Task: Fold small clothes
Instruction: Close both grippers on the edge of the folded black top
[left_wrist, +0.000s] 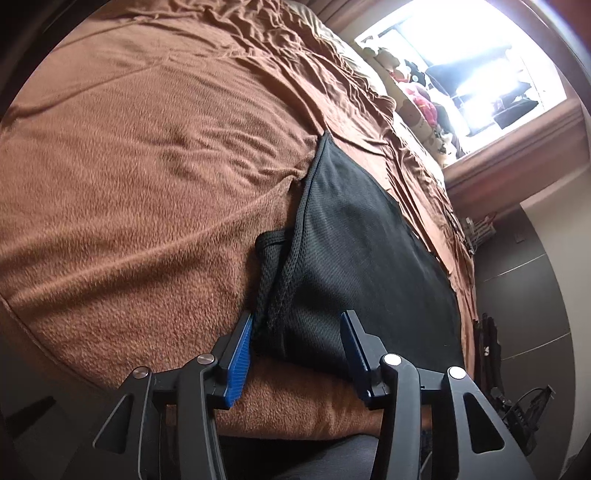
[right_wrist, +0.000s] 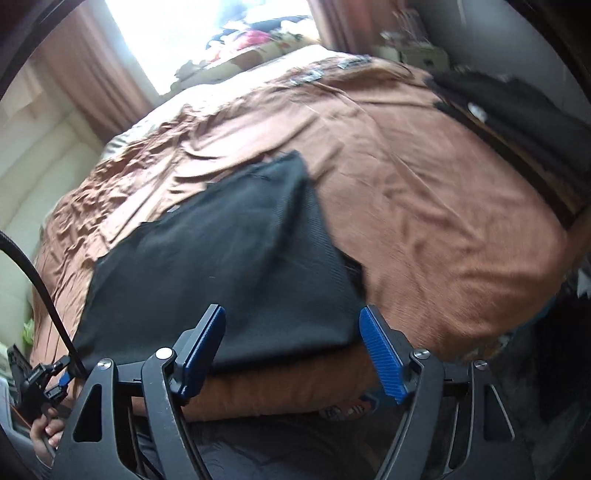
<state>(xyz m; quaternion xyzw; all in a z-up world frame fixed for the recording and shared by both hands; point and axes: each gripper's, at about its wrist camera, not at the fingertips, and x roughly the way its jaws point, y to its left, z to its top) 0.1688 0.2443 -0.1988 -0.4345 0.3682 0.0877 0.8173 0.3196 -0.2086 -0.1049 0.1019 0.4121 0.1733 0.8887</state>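
Both grippers hover at the near edge of the black mesh garment (left_wrist: 362, 258), jaws apart and clamped on nothing. The left gripper (left_wrist: 297, 332) straddles the garment's near-left corner, where a bunched hem or waistband (left_wrist: 269, 266) stands up in folds; one blue pad sits just beside that bunch, though contact cannot be confirmed. The right gripper (right_wrist: 291, 328) frames the garment's near-right corner (right_wrist: 347, 314), the cloth lying between its pads. The garment rests flat on the brown blanket (left_wrist: 147, 184) of the bed, at the bed's near edge. Its long axis runs away from the grippers, tapering to a far corner pointing toward the window (right_wrist: 177, 33). Judged stage: approach for a corner pickup. The next move calls for closing each gripper on its corner, then carrying the near edge toward the far end. Beyond the garment, other dark clothing (right_wrist: 517, 110) lies at the bed's far-right side.
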